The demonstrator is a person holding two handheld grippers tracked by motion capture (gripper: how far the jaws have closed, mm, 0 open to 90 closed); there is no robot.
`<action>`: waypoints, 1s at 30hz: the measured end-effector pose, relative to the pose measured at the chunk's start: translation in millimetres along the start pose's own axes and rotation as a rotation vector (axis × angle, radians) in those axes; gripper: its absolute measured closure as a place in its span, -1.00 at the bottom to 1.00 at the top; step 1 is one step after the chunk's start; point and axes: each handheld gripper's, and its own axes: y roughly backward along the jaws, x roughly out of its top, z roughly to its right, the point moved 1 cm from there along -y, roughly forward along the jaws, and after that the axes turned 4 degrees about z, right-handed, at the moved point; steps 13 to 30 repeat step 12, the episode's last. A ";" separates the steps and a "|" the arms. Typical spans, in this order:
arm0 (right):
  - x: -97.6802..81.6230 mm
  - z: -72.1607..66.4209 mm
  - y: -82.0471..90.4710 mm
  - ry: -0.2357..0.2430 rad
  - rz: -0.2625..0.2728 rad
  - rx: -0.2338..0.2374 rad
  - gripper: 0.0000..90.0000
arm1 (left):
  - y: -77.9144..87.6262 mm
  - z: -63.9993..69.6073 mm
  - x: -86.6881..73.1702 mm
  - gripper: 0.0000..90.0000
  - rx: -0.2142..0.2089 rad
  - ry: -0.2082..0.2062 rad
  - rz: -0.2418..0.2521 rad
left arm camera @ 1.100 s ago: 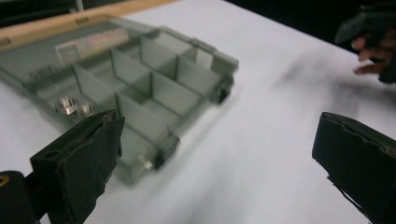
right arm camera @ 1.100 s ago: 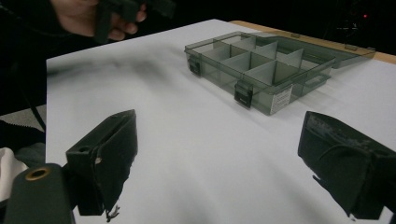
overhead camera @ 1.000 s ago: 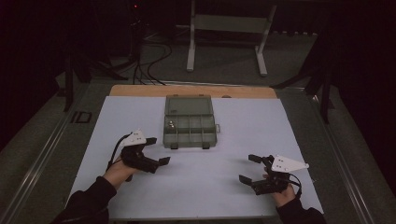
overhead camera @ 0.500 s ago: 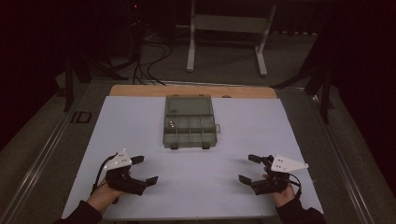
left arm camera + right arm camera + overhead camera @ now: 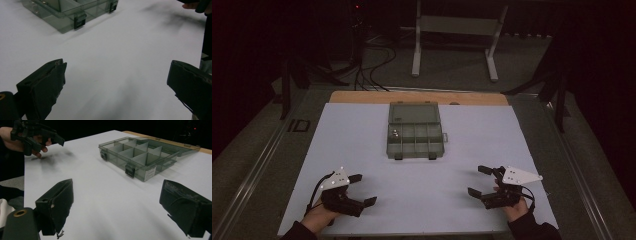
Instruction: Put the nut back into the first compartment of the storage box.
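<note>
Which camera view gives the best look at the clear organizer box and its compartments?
The right gripper view: the organizer box sits close, with dividers, both front latches and the lid laid open behind. The high view shows the whole box, but small. The left gripper view catches just its front edge with the latches.

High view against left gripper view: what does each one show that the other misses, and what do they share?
High view: the whole box with its lid laid open, the right gripper with jaws apart, and a metal stand and cables on the floor beyond the table.

Left gripper view: a close look at a front latch and the inner faces of its own jaws.

Both: the box's front edge, the white sheet, and the left gripper open, holding nothing.
</note>
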 end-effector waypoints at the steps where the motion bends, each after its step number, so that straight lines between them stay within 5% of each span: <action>1: 0.0 -0.1 0.0 0.000 0.000 0.000 -0.73 | 0.3 -0.3 -1.0 -0.95 0.001 0.002 0.003; 30: 0.0 0.0 -0.1 0.001 -0.002 0.002 -0.73 | 2.2 -5.4 -6.1 -0.94 -0.009 0.023 0.007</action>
